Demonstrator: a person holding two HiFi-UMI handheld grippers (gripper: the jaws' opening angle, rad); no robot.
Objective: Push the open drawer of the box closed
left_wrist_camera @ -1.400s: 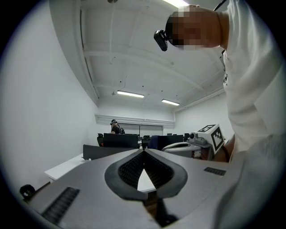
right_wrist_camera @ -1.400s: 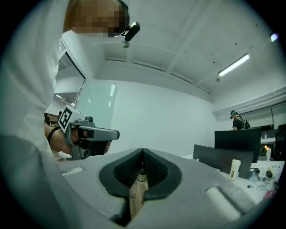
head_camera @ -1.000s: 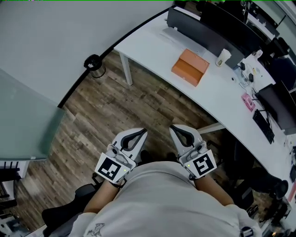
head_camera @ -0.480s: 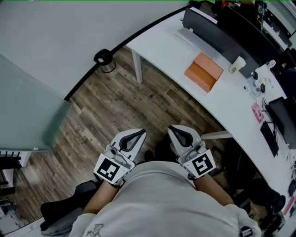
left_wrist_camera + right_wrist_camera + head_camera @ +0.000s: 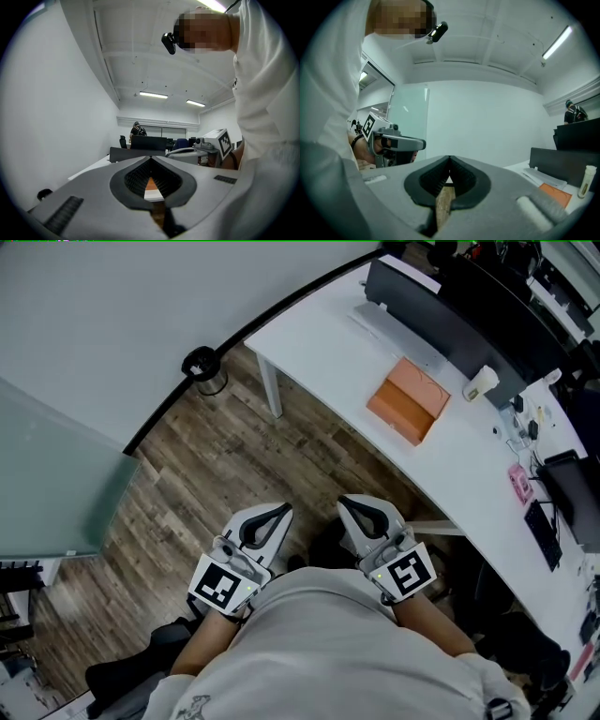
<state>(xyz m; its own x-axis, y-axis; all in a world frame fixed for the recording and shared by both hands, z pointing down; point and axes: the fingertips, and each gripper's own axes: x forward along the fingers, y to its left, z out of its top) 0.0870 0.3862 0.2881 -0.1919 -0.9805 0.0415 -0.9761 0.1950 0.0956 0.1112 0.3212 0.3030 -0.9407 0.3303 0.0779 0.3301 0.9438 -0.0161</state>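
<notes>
An orange box (image 5: 408,399) lies on the white curved table (image 5: 328,329), far ahead of both grippers. From here I cannot make out its drawer. My left gripper (image 5: 282,510) and right gripper (image 5: 346,503) are held close to the body over the wooden floor, side by side, both pointing towards the table. Each is shut with nothing between its jaws. In the left gripper view the box (image 5: 151,184) shows through the gap behind the left gripper's (image 5: 151,159) closed tips. In the right gripper view the box (image 5: 555,193) sits low at the right, beside the right gripper (image 5: 449,160).
A table leg (image 5: 270,390) stands between me and the box. On the table are a dark panel (image 5: 441,320), a white bottle (image 5: 480,382), a pink item (image 5: 518,482) and a keyboard (image 5: 537,531). A black round object (image 5: 199,364) sits by the wall. A glass partition (image 5: 56,474) is at the left.
The table and the orange box have shifted right and down in the head view as the person moved across the floor. Both grippers stay shut in front of the body.
</notes>
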